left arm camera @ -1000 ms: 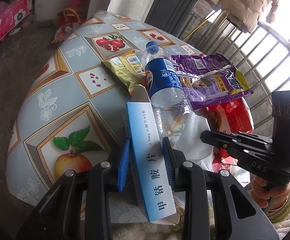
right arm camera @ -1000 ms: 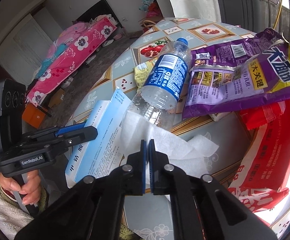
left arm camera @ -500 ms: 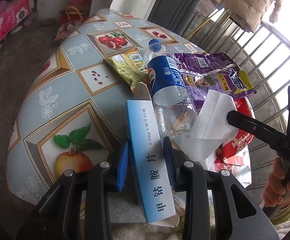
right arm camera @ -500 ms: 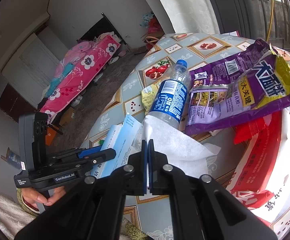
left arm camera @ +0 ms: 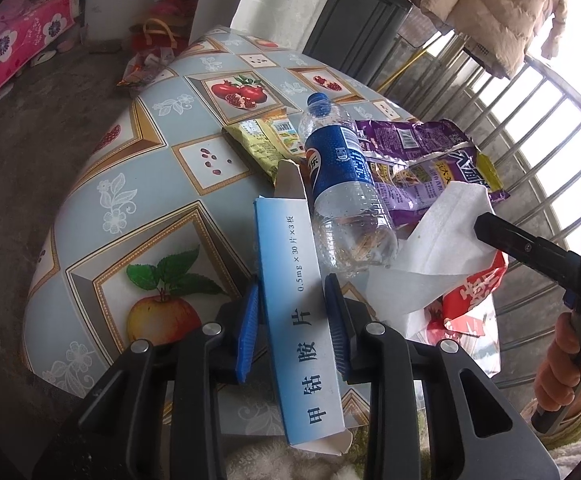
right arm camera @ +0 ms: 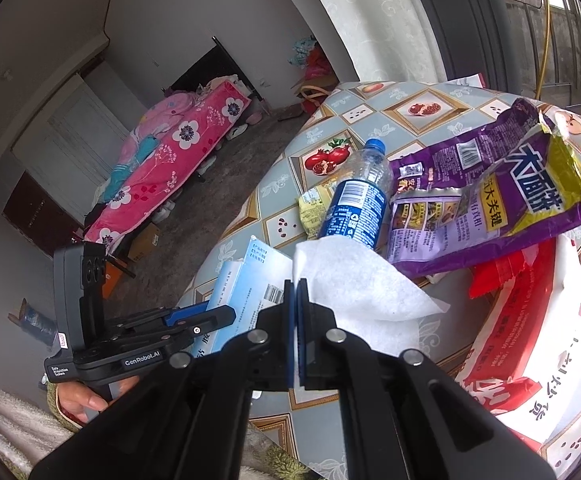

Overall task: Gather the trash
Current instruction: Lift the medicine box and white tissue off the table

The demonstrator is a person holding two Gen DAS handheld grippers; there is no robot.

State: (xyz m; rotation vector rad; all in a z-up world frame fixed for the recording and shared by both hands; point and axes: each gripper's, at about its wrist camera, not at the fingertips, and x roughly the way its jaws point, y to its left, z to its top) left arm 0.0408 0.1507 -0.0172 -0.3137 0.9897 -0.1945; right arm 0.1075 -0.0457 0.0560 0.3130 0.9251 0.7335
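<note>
My left gripper (left arm camera: 292, 296) is shut on a long blue medicine box (left arm camera: 294, 296) held between its blue pads; the box also shows in the right wrist view (right arm camera: 246, 296). My right gripper (right arm camera: 296, 292) is shut on a white tissue (right arm camera: 354, 284) and holds it lifted above the table; from the left wrist view the tissue (left arm camera: 434, 248) hangs from its black finger (left arm camera: 502, 236). A plastic bottle with a blue label (left arm camera: 342, 184) lies on the table (left arm camera: 138, 184) beside the box.
A purple snack bag (left arm camera: 422, 148), a yellow packet (left arm camera: 266, 140) and a red and white bag (right arm camera: 530, 344) lie on the fruit-patterned table. A pink floral bed (right arm camera: 170, 160) stands across the room. Metal railings (left arm camera: 530, 120) run behind the table.
My right gripper has lifted the tissue up off the table and pulled back. My left gripper keeps the box and has risen a little.
</note>
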